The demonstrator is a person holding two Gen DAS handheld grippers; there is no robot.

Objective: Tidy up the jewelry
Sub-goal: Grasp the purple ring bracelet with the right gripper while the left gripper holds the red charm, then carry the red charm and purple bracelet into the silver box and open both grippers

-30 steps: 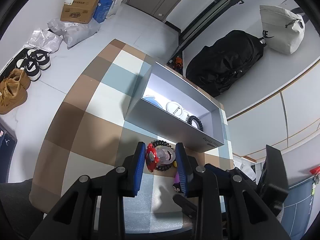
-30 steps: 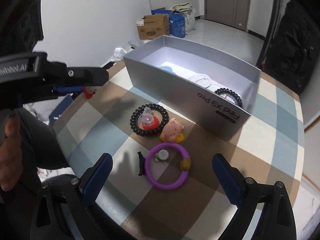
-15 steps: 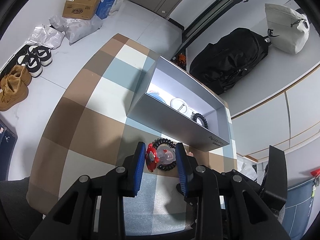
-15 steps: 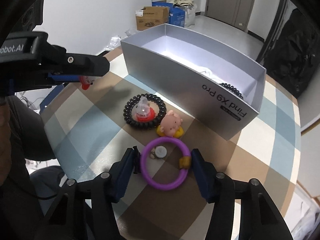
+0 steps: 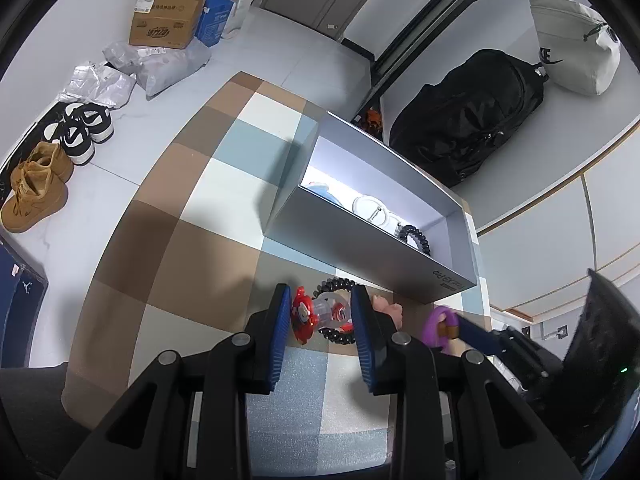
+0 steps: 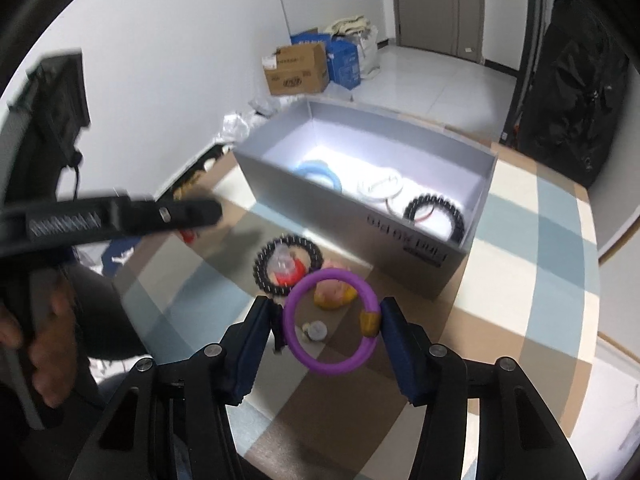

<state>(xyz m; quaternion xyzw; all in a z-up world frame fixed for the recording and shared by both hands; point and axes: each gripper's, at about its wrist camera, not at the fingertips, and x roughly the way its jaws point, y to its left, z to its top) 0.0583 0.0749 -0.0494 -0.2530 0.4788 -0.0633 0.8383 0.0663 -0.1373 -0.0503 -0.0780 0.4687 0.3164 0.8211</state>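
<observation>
My right gripper [image 6: 330, 334] is shut on a purple bracelet [image 6: 331, 320] with an orange charm and holds it lifted above the checked table; it also shows in the left wrist view [image 5: 440, 322]. My left gripper [image 5: 320, 320] is shut on a red ring toy [image 5: 304, 314], held above the table. A black bead bracelet [image 6: 288, 266] with a clear and red toy inside it, a pink pig figure [image 6: 332, 292] and a small white charm [image 6: 316, 330] lie on the table. The grey box [image 6: 420, 256] holds a blue ring [image 6: 320, 172], a white ring [image 6: 380, 188] and a black bead bracelet [image 6: 434, 216].
The table is round with a checked cloth [image 5: 192, 216]. On the floor are shoes [image 5: 36, 188], cardboard boxes [image 5: 168, 24], plastic bags and a black backpack [image 5: 472, 112]. The person's hand [image 6: 36, 344] holds the left gripper at the left.
My right gripper has closed on the purple bracelet and lifted it off the table toward the box. My left gripper still holds the red ring toy and has barely moved.
</observation>
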